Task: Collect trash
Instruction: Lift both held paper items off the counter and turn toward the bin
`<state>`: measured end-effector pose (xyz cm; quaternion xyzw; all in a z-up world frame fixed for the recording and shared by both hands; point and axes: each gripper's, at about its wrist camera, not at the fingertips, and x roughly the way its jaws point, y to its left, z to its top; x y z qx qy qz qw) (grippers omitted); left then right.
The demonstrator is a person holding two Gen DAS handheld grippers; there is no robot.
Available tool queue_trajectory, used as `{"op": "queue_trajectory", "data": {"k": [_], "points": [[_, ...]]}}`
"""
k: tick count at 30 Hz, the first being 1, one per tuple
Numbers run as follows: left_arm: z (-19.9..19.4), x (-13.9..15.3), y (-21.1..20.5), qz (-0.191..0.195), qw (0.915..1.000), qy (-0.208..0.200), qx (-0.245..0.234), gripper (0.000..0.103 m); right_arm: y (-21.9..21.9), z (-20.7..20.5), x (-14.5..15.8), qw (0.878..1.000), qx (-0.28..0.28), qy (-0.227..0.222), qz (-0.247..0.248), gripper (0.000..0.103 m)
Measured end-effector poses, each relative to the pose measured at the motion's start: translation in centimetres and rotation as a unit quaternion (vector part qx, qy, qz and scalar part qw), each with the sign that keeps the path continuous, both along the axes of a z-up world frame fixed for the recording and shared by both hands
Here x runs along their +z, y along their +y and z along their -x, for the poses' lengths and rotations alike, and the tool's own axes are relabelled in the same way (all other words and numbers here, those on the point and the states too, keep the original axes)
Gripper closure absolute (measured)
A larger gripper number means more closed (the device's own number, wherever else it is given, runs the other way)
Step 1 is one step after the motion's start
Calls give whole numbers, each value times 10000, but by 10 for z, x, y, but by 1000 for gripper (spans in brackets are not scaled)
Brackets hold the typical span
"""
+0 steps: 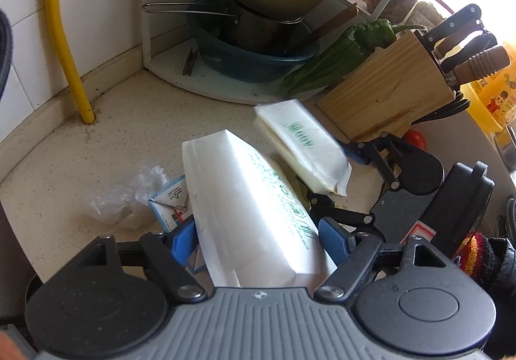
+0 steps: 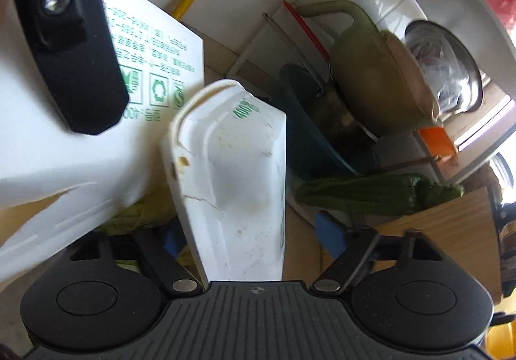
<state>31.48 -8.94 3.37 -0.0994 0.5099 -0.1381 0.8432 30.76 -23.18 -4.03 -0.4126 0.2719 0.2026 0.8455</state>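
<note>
My left gripper (image 1: 259, 239) is shut on a white paper bag with green print (image 1: 251, 211), held above the counter. My right gripper (image 2: 251, 234) is shut on a white foam food box with green print (image 2: 235, 185); it shows in the left wrist view (image 1: 301, 147) just right of the bag, with the right gripper (image 1: 342, 179) behind it. The paper bag also fills the left of the right wrist view (image 2: 80, 134). A small blue-and-white carton (image 1: 171, 205) and a crumpled clear plastic wrap (image 1: 125, 195) lie on the counter at the left.
A wooden knife block (image 1: 393, 85), a green pepper (image 1: 342, 53), stacked pots and a blue basin (image 1: 258, 47) on a white corner rack stand behind. A yellow pipe (image 1: 64, 37) runs down the tiled wall. A tomato (image 1: 417, 139) sits at the right.
</note>
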Motion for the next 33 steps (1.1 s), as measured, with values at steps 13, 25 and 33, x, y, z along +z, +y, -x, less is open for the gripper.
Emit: {"op": "queue_trajectory", "data": {"k": [13, 25, 33], "points": [[13, 17, -9, 139, 9993, -253, -217, 52, -41, 3, 38, 9808, -987, 650, -1549, 53], [26, 41, -3, 277, 9966, -751, -221, 55, -63, 16, 79, 9550, -1300, 660, -2584, 54], [25, 45, 4, 540, 9951, -792, -244, 62, -65, 21, 94, 9472, -1365, 612, -2835, 54]]}}
